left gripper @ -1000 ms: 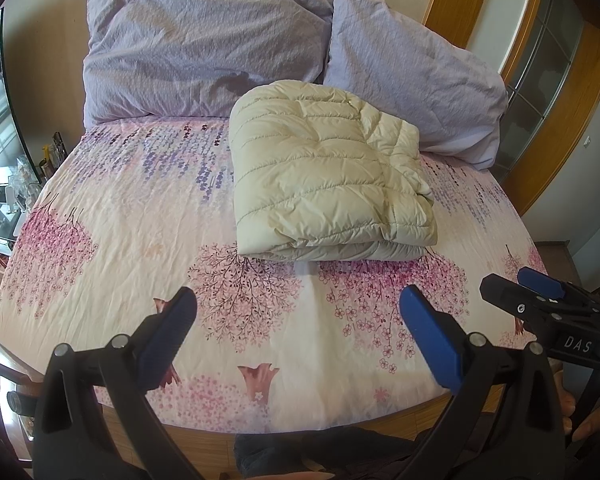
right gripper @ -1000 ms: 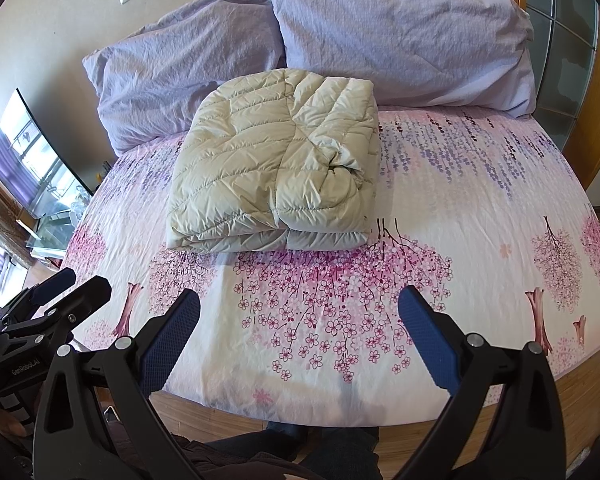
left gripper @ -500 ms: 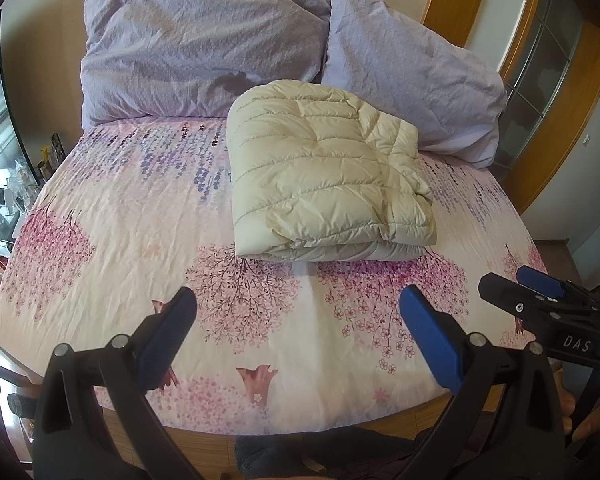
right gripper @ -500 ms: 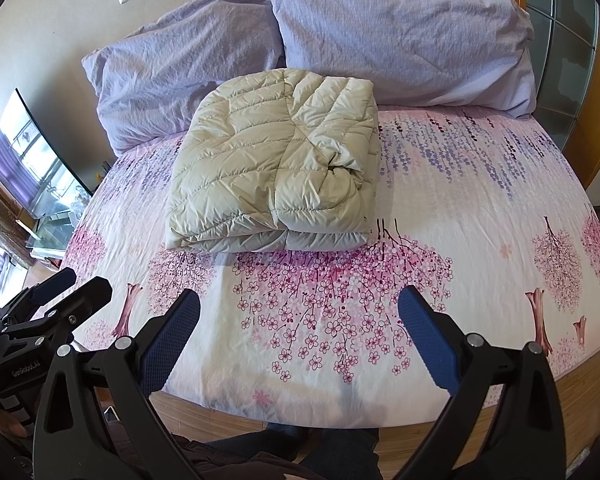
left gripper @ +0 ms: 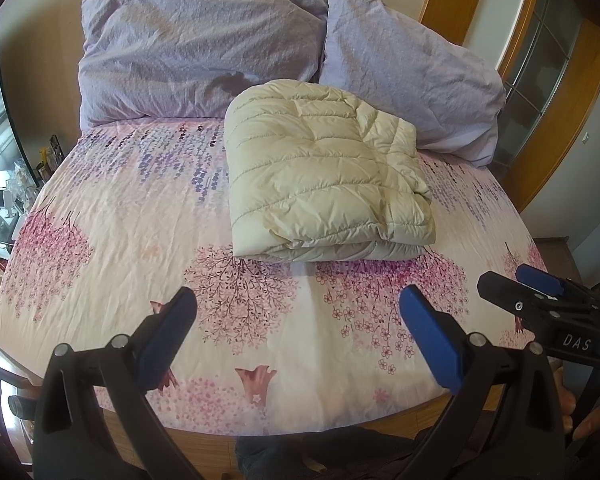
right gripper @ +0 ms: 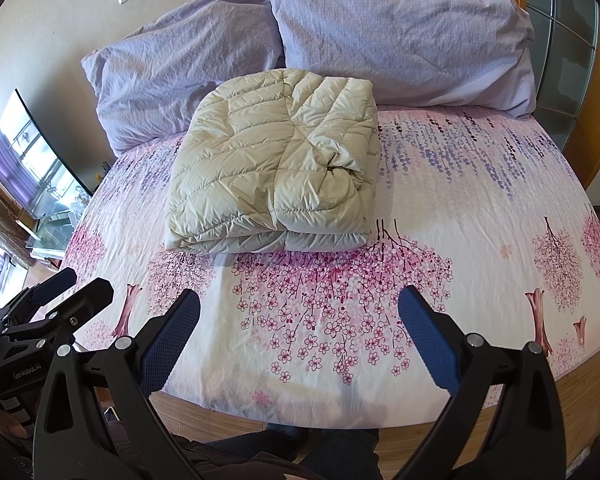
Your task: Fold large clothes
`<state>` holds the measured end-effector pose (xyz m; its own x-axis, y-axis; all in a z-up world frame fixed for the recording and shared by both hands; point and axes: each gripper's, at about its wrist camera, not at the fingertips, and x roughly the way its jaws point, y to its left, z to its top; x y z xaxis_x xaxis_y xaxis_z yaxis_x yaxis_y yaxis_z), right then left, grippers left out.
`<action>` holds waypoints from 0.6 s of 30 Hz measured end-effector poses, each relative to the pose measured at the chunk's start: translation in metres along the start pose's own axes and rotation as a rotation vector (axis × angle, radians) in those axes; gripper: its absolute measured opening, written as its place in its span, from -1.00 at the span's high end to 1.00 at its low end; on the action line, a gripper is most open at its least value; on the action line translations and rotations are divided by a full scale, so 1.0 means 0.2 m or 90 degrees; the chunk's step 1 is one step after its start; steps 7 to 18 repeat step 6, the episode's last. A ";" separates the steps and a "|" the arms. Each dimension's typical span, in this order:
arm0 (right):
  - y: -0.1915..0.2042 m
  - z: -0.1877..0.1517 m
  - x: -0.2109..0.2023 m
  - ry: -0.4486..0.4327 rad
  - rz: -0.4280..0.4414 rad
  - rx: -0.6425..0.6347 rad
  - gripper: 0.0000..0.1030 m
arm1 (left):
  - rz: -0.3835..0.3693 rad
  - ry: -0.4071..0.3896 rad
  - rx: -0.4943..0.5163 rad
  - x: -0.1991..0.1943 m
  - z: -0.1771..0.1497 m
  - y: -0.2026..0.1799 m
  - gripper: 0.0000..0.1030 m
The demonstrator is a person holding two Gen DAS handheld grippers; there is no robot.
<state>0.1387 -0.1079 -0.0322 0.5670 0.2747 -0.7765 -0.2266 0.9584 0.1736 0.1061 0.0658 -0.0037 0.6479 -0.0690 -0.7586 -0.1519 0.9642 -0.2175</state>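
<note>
A cream quilted down jacket point(left gripper: 324, 172), folded into a thick rectangular bundle, is seen lying well ahead of both grippers on the pink floral bedsheet point(left gripper: 112, 216), its far edge touching or nearly touching the two crumpled lilac pillows point(left gripper: 204, 48) at the head of the bed. The layered edges of the bundle are turned toward the grippers, and its stitched top panel faces up, so the folding is judged to be complete or very nearly so.

The left gripper point(left gripper: 296, 332) is held low over the near edge of the bed, its blue-padded fingers point(left gripper: 168, 332) spread wide with nothing between them. The right gripper point(right gripper: 300, 332) is held likewise, just to the right of the left one, jaws wide apart and empty; its black frame is seen at the right margin of the left wrist view. Neither gripper is touching the jacket. This withdrawn, open posture is taken as a sign that the bundle has been released so that it can settle under its own weight.

The puffy filling could spring the top layer open; a loose tuck is visible on the bundle's right side.
</note>
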 end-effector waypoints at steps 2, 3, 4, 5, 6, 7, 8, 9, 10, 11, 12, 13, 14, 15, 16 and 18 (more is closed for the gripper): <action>0.00 0.00 0.00 0.000 0.000 0.000 -0.96 | 0.000 0.000 0.000 0.00 0.00 0.00 -0.96; 0.00 0.00 0.00 0.000 0.000 0.000 -0.96 | 0.000 0.000 0.000 0.00 0.00 -0.01 -0.96; 0.00 0.00 0.00 0.000 0.000 0.000 -0.96 | 0.000 0.000 0.000 0.00 0.00 0.00 -0.96; 0.00 0.00 0.00 0.000 0.000 0.000 -0.96 | 0.000 0.000 0.000 0.00 0.00 -0.01 -0.96; 0.00 0.00 0.00 0.000 0.000 0.000 -0.96 | 0.000 0.000 0.000 0.00 0.00 0.00 -0.96; 0.00 0.00 0.00 0.000 0.000 0.000 -0.96 | 0.000 0.000 0.000 0.00 0.00 0.00 -0.96; 0.00 0.00 0.00 0.000 0.000 0.000 -0.96 | 0.000 0.000 0.000 0.00 0.00 0.00 -0.96; 0.00 0.00 0.00 0.000 0.000 0.000 -0.96 | 0.000 0.000 0.000 0.00 0.00 0.00 -0.96; 0.00 0.00 0.00 0.000 0.000 0.000 -0.96 | 0.000 0.000 0.000 0.00 0.00 0.00 -0.96; 0.00 0.00 0.00 0.000 0.000 0.000 -0.96 | 0.000 0.000 0.000 0.00 0.00 0.00 -0.96; 0.00 0.00 0.00 0.000 0.000 0.000 -0.96 | 0.000 0.000 0.000 0.00 0.00 0.00 -0.96; 0.00 0.00 0.00 0.000 0.000 0.000 -0.96 | 0.000 0.000 0.000 0.00 0.00 0.00 -0.96; 0.00 0.00 0.00 0.000 0.000 0.000 -0.96 | 0.000 0.000 0.000 0.00 0.00 0.00 -0.96; 0.00 0.00 0.00 0.000 0.000 0.000 -0.96 | 0.000 0.000 0.000 0.00 0.00 0.00 -0.96; 0.00 0.00 0.00 0.000 0.000 0.000 -0.96 | 0.000 0.000 0.000 0.00 0.00 0.00 -0.96; 0.00 0.00 0.00 0.000 0.000 0.000 -0.96 | 0.000 0.000 0.000 0.00 0.00 0.00 -0.96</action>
